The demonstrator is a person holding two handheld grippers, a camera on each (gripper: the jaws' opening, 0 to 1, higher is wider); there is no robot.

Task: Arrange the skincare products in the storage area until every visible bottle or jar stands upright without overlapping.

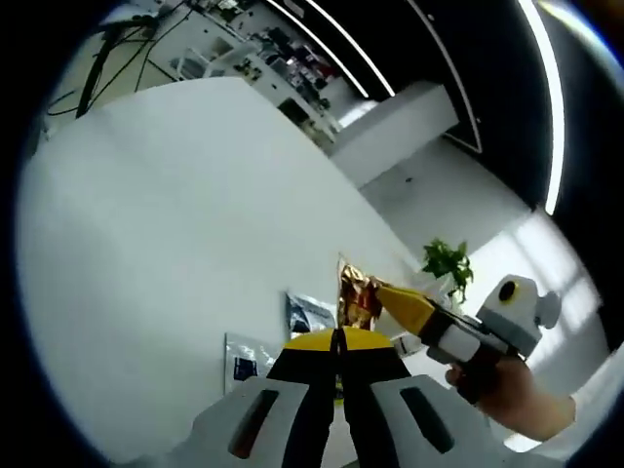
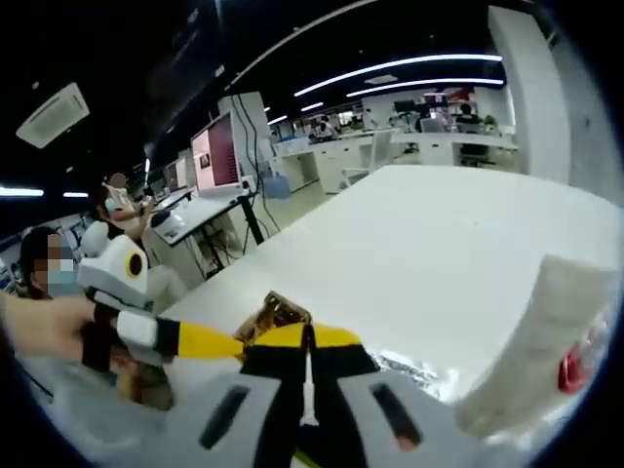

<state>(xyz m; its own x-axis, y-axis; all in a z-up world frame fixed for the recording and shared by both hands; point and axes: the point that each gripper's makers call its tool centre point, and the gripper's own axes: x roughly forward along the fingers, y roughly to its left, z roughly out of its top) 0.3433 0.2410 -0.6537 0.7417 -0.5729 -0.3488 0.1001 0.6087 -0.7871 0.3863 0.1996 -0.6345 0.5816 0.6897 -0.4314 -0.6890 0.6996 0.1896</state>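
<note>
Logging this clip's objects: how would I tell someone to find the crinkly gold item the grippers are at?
Start at the white table and follow the left gripper to its jaw tips. The gold packet sits just past them, with the right gripper reaching in to its side. Its shiny, crumpled gold foil sets it apart from the two flat blue-and-silver sachets lying beside it.

Both cams low over white table (image 1: pixel 175 244), facing opposite; share gold packet (image 1: pixel 357 292).

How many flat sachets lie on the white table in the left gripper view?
2: one sachet beside the gold packet, another sachet lower left, near the left gripper. More may be hidden behind the grippers.
</note>
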